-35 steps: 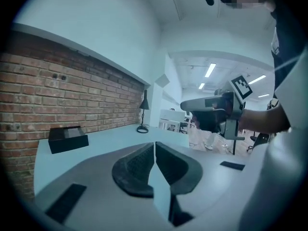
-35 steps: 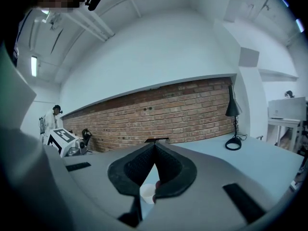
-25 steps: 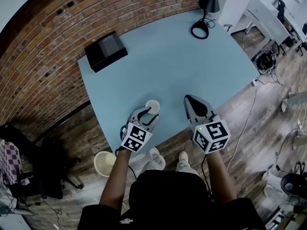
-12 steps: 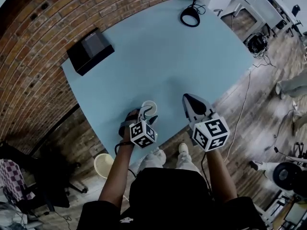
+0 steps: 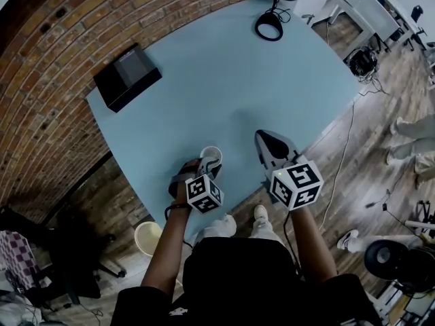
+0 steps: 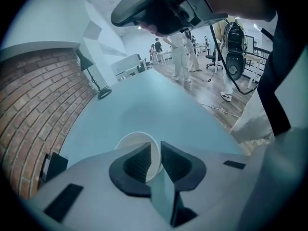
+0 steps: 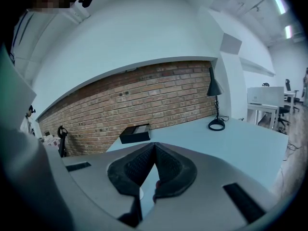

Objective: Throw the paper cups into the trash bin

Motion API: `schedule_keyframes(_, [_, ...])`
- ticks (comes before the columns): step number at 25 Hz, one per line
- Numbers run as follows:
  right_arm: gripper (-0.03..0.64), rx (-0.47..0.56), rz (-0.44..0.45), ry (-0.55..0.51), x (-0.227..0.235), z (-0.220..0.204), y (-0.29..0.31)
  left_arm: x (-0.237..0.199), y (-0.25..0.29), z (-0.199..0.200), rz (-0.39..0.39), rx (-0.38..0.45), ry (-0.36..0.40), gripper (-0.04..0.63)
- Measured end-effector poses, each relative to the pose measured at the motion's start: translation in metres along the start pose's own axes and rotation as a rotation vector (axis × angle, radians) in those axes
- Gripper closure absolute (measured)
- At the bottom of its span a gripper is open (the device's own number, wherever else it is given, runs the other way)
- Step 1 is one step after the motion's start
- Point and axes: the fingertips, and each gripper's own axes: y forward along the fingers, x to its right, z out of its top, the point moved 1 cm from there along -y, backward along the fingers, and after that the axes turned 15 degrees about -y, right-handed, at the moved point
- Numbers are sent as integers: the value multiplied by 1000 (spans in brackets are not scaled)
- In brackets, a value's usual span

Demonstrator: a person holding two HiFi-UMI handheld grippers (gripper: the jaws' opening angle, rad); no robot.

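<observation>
A white paper cup stands upright near the front edge of the light blue table. My left gripper points steeply down at it. Its jaws have just been closing, and in the left gripper view the cup's wall is pinched between the two dark pads, one inside the rim and one outside. My right gripper hovers over the table to the right of the cup, shut with nothing in it; its tips meet. A pale round trash bin stands on the floor below the table's front left edge.
A black box lies at the table's far left by the brick wall. A black desk lamp stands at the far corner. A dark chair is beside the bin. People stand further off on the wooden floor at the right.
My left gripper has come down onto the cup and rolled, and its jaws now sit over the cup's rim. The right gripper has sunk slightly.
</observation>
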Motion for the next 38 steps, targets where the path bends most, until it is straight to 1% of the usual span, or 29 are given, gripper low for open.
schedule_keyframes(1, [614, 3, 2, -2, 0, 2, 0, 1, 0, 1, -1, 0, 0, 540])
schedule_keyframes(3, [612, 6, 6, -3, 0, 3, 0, 0, -1, 0, -1, -4, -4, 561])
schedule_keyframes(7, [612, 8, 13, -1, 1, 4, 0, -2, -5, 1, 7, -5, -16, 565])
schedule_keyframes(11, [612, 13, 23, -3, 3, 4, -4, -2, -12, 7, 27, 11, -43, 565])
schedule_keyframes(14, [614, 21, 39, -12, 4, 5, -9, -2, -20, 15, 52, 35, -66, 565])
schedule_keyframes(17, [612, 26, 63, -29, 3, 7, -14, -2, -30, 25, 86, 57, -60, 566])
schedule_keyframes(19, [612, 33, 76, -36, 5, 8, -18, -4, -36, 33, 110, 76, -71, 566])
schedule_keyframes(29, [612, 68, 156, -57, 10, 18, -39, 3, -75, 75, 208, 202, -226, 568])
schedule_keyframes(33, [613, 84, 195, -67, 11, 21, -51, 7, -95, 92, 257, 275, -305, 566])
schedule_keyframes(38, [613, 100, 236, -83, 9, 21, -67, 16, -121, 111, 329, 363, -379, 566])
